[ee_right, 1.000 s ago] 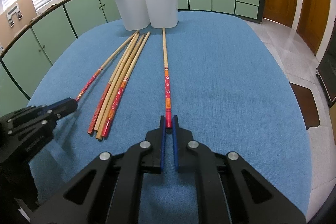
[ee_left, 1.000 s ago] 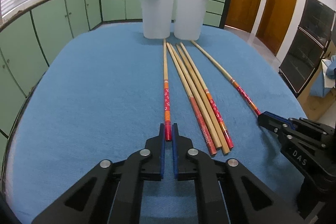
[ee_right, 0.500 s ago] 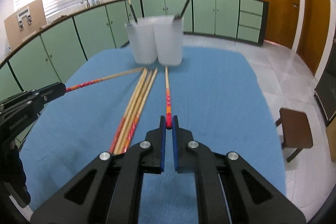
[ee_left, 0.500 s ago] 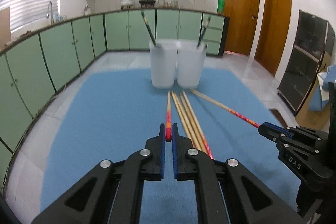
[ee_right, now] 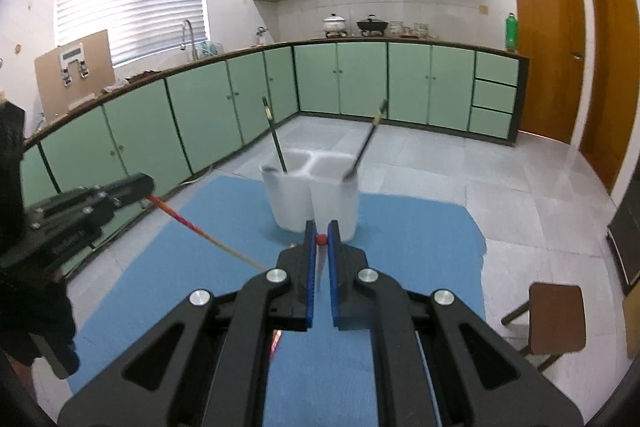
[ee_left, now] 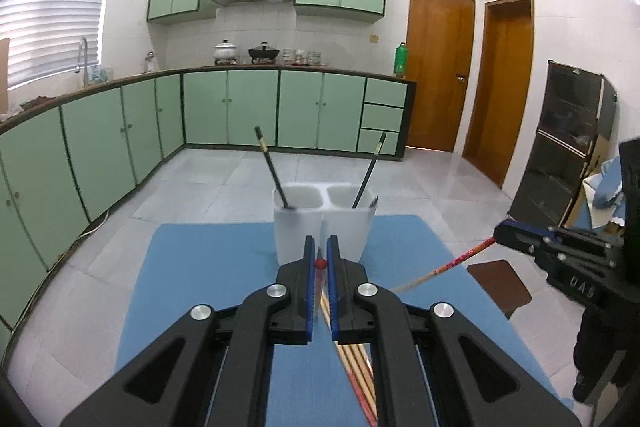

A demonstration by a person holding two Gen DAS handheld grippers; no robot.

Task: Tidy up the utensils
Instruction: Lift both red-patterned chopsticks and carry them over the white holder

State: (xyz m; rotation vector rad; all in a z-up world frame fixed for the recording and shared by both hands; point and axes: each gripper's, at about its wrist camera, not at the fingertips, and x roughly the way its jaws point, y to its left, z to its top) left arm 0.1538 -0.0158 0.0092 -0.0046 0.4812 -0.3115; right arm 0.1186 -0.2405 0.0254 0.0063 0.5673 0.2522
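holding one red-tipped bamboo chopstick point(ee_left: 320, 264) each, the left gripper point(ee_left: 320, 259) and right gripper point(ee_right: 321, 239) stay pinched narrow. both hover near the white twin-cup plastic holder point(ee_left: 324, 227) at the blue mat's point(ee_left: 200, 267) far edge; tip each stick upright before releasing.

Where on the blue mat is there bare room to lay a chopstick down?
The blue mat is bare left of the white holder and left claw. In the right wrist view it is also bare right of the holder, toward the stool. It is crowded under the left claw, where loose chopsticks lie bunched.
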